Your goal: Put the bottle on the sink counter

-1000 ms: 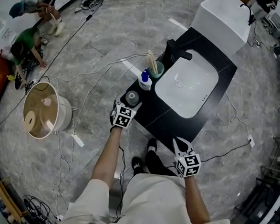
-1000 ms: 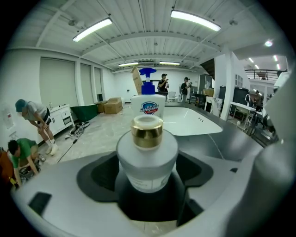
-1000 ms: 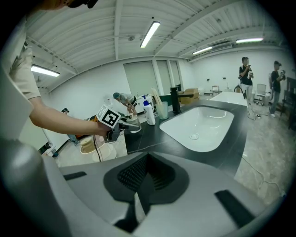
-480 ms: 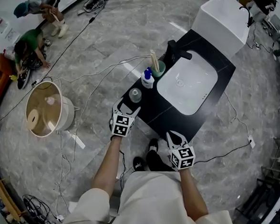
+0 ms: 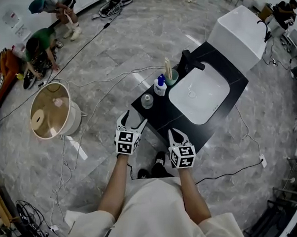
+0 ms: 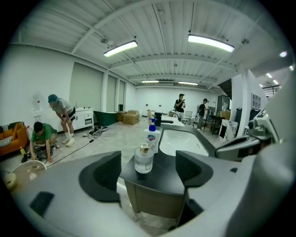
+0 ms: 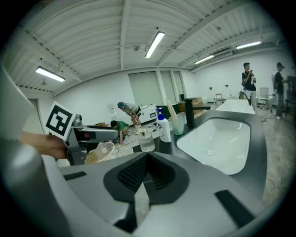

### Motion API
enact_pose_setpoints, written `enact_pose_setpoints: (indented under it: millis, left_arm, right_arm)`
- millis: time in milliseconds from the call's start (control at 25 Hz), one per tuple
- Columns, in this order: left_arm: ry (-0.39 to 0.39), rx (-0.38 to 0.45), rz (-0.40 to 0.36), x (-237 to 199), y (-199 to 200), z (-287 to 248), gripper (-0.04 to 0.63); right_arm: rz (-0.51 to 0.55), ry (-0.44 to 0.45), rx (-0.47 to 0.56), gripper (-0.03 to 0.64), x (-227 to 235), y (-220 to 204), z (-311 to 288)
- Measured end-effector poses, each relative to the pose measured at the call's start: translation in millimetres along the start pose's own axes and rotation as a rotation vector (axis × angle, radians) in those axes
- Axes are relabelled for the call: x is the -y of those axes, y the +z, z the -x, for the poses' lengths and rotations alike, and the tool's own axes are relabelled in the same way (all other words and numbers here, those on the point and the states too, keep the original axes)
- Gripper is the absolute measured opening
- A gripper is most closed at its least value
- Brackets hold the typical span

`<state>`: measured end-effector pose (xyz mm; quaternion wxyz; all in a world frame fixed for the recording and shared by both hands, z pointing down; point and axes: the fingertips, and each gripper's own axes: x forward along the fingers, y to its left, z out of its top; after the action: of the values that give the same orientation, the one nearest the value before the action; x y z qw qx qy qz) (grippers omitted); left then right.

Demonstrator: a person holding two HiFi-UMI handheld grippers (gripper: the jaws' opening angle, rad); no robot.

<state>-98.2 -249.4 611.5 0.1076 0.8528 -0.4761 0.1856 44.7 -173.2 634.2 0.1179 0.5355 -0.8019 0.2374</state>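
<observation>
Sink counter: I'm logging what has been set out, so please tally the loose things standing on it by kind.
Bottles: 2 (clear glass bottle, blue-topped pump bottle)
Cups: 1 (green cup)
Total: 3

White shirt (image 5: 158,208), sleeves (image 5: 89,221) rolled; black shoes (image 5: 158,161).

Clear bottle (image 5: 146,101) upright on sink counter (image 5: 159,116)
</observation>
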Motion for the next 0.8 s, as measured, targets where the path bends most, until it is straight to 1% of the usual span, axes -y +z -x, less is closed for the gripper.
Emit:
enact_pose_setpoints:
  millis: [200, 360, 640, 800]
  left_arm:
    - [0.0, 0.017, 0.016, 11, 4, 25, 0.373]
    - [-0.006, 0.04, -0.009, 19, 5, 38, 0.371]
    - [-0.021, 0.037, -0.016, 22, 2, 40, 0.368]
    - [-0.035, 0.04, -0.031, 27, 4, 38, 0.343]
  right_arm:
    - [0.039, 0.024, 0.015, 0.005, -17, 12, -12]
    - [0.067, 0.036, 0.026, 0.005, -25, 20, -18]
    - [0.073, 0.039, 0.033, 0.005, -29, 24, -20]
    - [0.069, 0.037, 0.034, 0.005, -27, 23, -19]
